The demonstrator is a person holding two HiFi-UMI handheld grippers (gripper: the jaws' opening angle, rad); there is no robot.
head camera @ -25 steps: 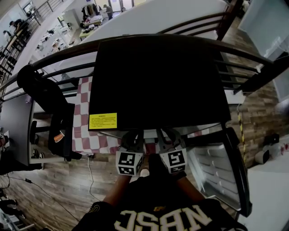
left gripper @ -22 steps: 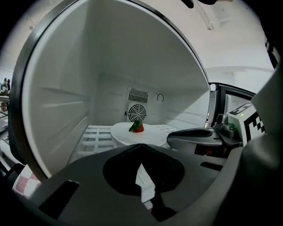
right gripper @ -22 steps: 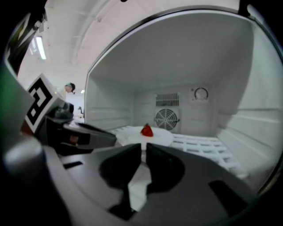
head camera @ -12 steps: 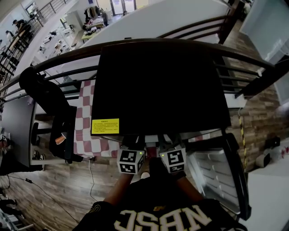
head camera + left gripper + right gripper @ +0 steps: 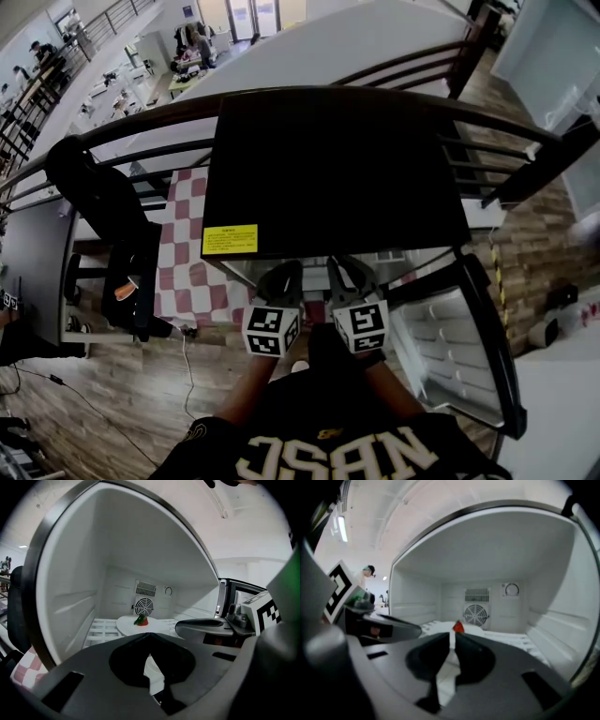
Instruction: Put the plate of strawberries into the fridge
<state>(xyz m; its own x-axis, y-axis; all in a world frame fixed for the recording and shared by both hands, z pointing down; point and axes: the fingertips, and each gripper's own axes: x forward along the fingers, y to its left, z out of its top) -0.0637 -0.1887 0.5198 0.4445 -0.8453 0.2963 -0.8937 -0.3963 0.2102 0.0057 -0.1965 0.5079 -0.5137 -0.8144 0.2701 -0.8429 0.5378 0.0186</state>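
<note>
Head camera is above the fridge and looks steeply down on its black top, with the left gripper and right gripper at lower centre. Each gripper camera is close in at the open front, looking nearly level along its own jaws into the white interior. Both views share the rear fan, plate and strawberry. Each catches the other gripper at its inner edge.

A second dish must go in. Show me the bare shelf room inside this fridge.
Bare white slatted shelf lies between the round white plate and the fridge's left wall, and again right of the plate up to the right wall. The middle is taken: the plate with its red strawberry sits before the round fan grille.
</note>
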